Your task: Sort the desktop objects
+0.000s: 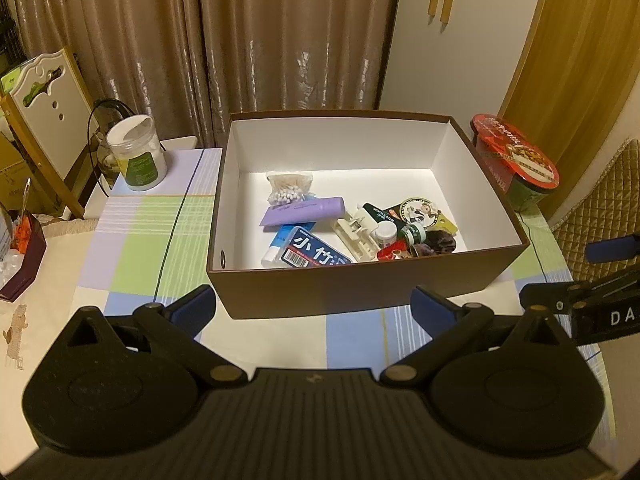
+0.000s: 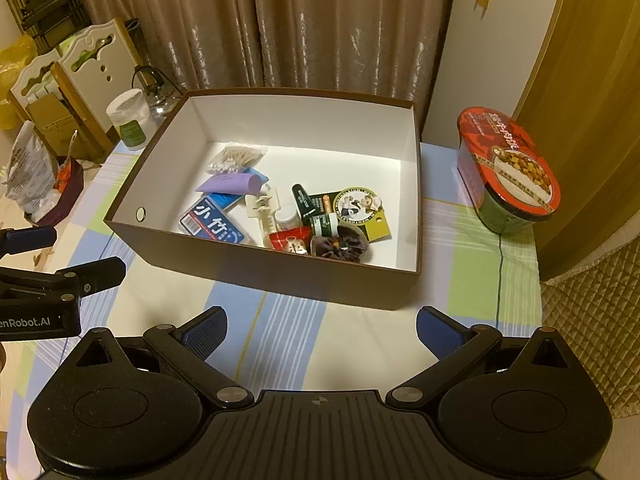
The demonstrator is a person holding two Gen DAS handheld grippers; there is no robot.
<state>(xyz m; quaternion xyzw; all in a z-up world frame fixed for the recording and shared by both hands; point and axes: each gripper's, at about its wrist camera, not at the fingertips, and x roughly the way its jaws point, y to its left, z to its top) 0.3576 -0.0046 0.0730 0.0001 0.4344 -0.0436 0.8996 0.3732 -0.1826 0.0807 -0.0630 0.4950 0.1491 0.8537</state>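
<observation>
Hovering near the desk's front edge: left gripper (image 1: 314, 304) and right gripper (image 2: 320, 330), both spread wide, empty. Box (image 2: 332, 280) at centre holds the small items. Noodle cup (image 2: 508, 168) and jar (image 1: 138, 156) remain outside, at the back corners; sorting looks nearly done.

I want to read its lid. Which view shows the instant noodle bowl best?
The right wrist view: the noodle bowl sits whole and large, lid facing the camera. In the left wrist view the bowl is smaller, near the edge, partly hidden behind the box.
</observation>
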